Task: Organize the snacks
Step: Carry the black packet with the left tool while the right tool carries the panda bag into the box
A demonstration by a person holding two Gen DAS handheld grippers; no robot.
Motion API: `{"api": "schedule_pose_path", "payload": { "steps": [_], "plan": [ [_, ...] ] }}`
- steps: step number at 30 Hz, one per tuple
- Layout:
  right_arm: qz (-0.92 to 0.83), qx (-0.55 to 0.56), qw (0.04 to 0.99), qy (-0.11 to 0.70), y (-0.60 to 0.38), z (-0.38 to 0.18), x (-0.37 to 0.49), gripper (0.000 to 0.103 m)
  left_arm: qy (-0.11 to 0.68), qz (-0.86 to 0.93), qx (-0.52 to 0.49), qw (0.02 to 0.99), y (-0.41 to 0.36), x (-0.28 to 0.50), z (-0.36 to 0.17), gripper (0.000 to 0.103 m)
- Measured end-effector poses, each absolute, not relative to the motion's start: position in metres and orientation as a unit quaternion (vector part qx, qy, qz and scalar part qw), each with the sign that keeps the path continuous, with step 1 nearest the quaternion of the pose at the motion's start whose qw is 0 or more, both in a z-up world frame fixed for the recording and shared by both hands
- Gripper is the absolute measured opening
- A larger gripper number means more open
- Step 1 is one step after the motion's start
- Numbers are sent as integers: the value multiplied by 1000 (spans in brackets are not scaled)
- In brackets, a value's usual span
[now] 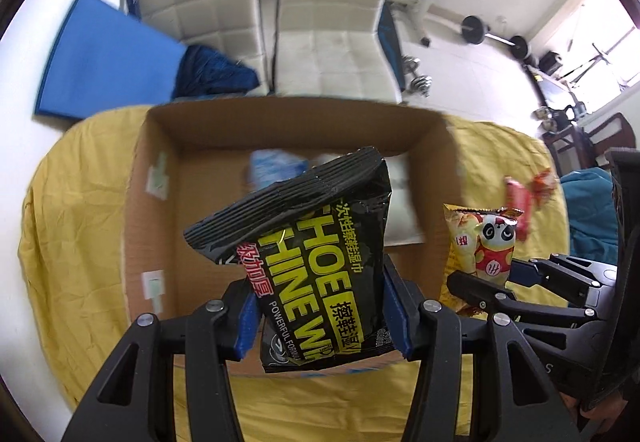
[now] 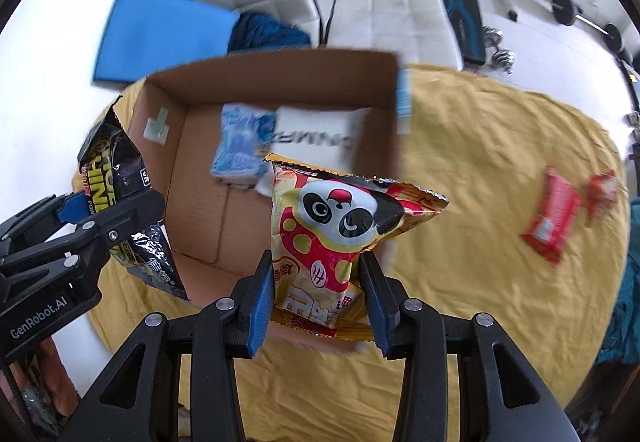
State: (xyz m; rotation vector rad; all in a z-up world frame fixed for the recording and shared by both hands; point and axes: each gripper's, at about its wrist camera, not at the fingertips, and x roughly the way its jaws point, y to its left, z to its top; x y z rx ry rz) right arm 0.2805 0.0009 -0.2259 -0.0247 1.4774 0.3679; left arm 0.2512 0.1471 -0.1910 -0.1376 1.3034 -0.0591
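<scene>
Two packs already lie in the cardboard box (image 2: 280,82), each tool is clamped on another, the left tool (image 1: 320,316) on a black pack (image 1: 320,262) and the right tool (image 2: 318,296) on a panda bag (image 2: 332,226), while red packets (image 2: 552,216) wait on the bench (image 2: 480,162).

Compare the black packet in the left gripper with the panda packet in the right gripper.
The black packet is dark with yellow "SHOE SHINE" lettering; the panda packet is gold and red with a cartoon panda. The black packet looks wider between the fingers than the panda packet. Shared: each is clamped at its lower end, by the left gripper and the right gripper, over the cardboard box.
</scene>
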Motion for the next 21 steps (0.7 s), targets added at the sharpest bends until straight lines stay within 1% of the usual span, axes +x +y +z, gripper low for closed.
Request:
{"api": "schedule_pose_path", "payload": {
  "steps": [4,10,15,21],
  "plan": [
    [169,-26,698,696,32,-267,289,43,634,-16,-73,770,185,264,-224,49],
    [158,-47,665,728,54,-321,291,44,674,-5,-65,736,218,290,-277,49],
    [150,-59,648,744,59,-349,286,44,698,-5,-52,715,231,313,-312,50],
    [142,-79,634,756,62,-371,283,44,714,-10,-9,700,226,340,-347,50]
  ]
}}
